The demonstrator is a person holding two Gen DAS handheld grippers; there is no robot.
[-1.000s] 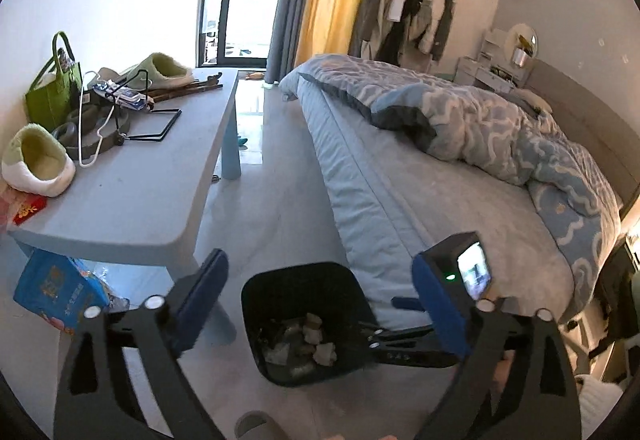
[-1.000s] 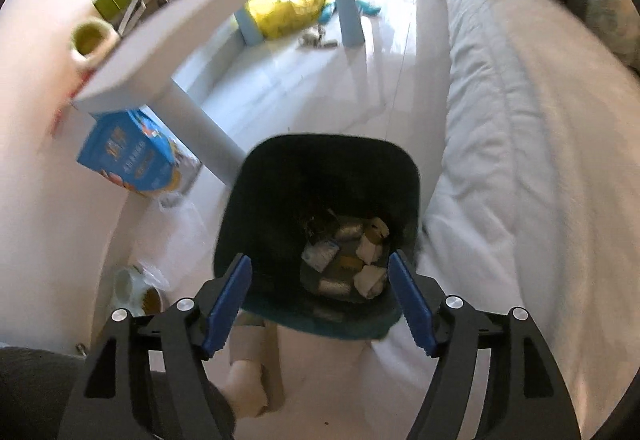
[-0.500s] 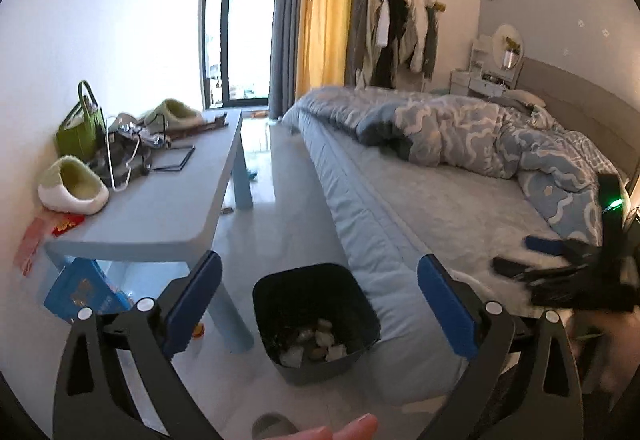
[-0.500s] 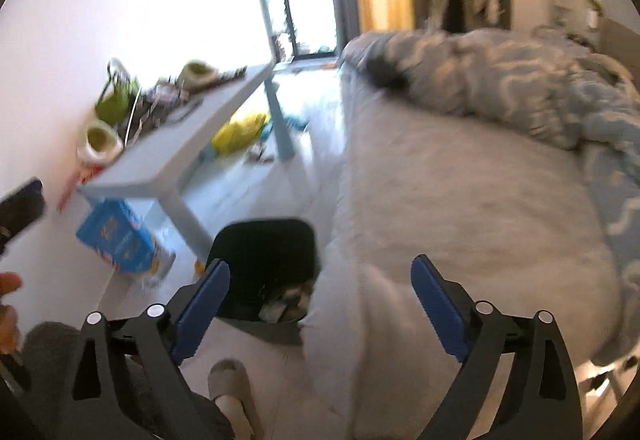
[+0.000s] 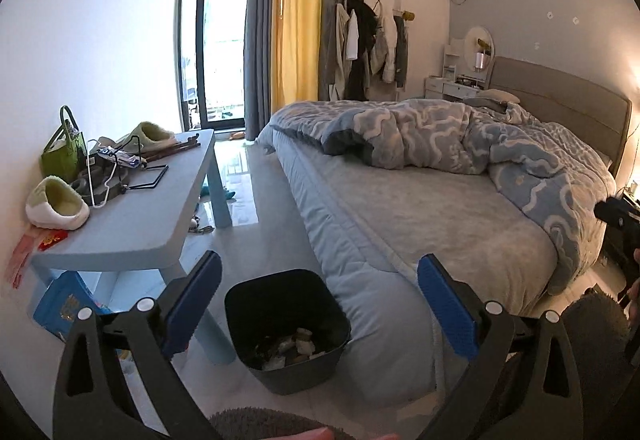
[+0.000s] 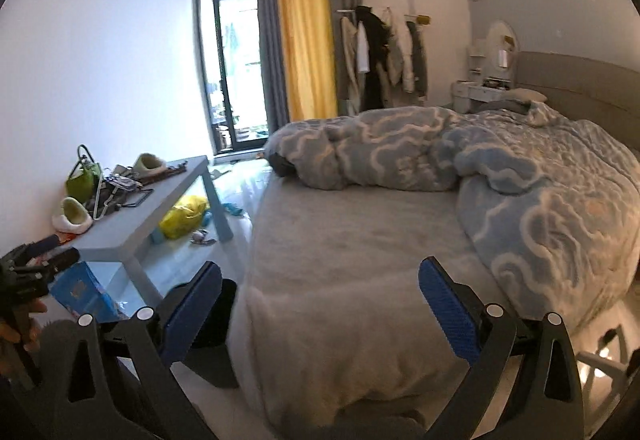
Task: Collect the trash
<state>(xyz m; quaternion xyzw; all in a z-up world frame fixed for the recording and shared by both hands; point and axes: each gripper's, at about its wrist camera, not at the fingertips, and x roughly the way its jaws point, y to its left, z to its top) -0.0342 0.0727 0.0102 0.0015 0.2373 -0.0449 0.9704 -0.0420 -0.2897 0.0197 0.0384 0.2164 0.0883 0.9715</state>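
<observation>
In the left wrist view a black trash bin [image 5: 288, 320] stands on the floor between the blue table and the bed, with crumpled pale scraps [image 5: 294, 344] at its bottom. My left gripper [image 5: 319, 272] hovers over and short of the bin, open, nothing between its blue pads. My right gripper [image 6: 320, 272] is raised over the foot of the bed, open and empty. In its view the bin [image 6: 218, 352] shows only partly, low left, behind the left finger. Each gripper appears dark at the edge of the other's view.
A low blue table [image 5: 132, 224] by the left wall carries slippers, a green bag and a hanger. A blue box [image 5: 64, 304] lies beneath it, a yellow bag [image 6: 184, 216] and small litter [image 6: 200, 236] farther along. The bed [image 5: 420, 224] fills the right side.
My right gripper rose from just above the bin, swung up towards the bed and spread its jaws wider. My left gripper drew back from the bin, and the right one left its centre.
</observation>
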